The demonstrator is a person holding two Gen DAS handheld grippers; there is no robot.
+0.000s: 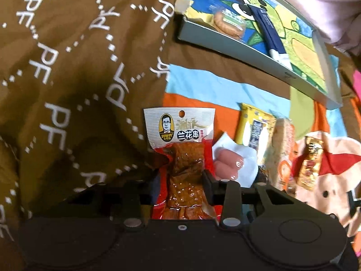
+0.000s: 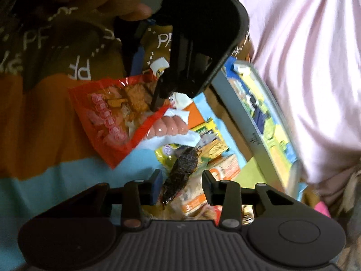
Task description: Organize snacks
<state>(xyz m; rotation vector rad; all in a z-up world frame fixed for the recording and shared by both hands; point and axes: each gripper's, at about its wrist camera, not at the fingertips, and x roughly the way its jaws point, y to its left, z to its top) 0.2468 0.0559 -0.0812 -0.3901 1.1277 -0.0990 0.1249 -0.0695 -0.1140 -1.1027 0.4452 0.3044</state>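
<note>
A: Where is the red snack packet at this moment?

B: The left gripper has it. The jaws are clamped on the lower half of the packet, and the white header with the hang hole stands free above them. The right wrist view shows the same packet lifted above the striped cloth, with the left gripper pinching it.

A: And the right gripper?

B: Its jaws stand a little apart. A dark, scaly snack piece lies between them, but the pads do not seem to press on it; I cannot tell for sure.

A: How will the packet handle?

B: I judge it as light and soft. The film is glossy, so it can slip, and the vacuum-packed piece inside is flexible, so the packet bends when it is held at one end. A grip across the filled middle is safer than the thin sealed edge.

A: Where should it go?

B: Probably into the grey tray, at the far edge of the cloth, where a sausage pack already lies. The pink sausages wait just beside the packet.
</note>
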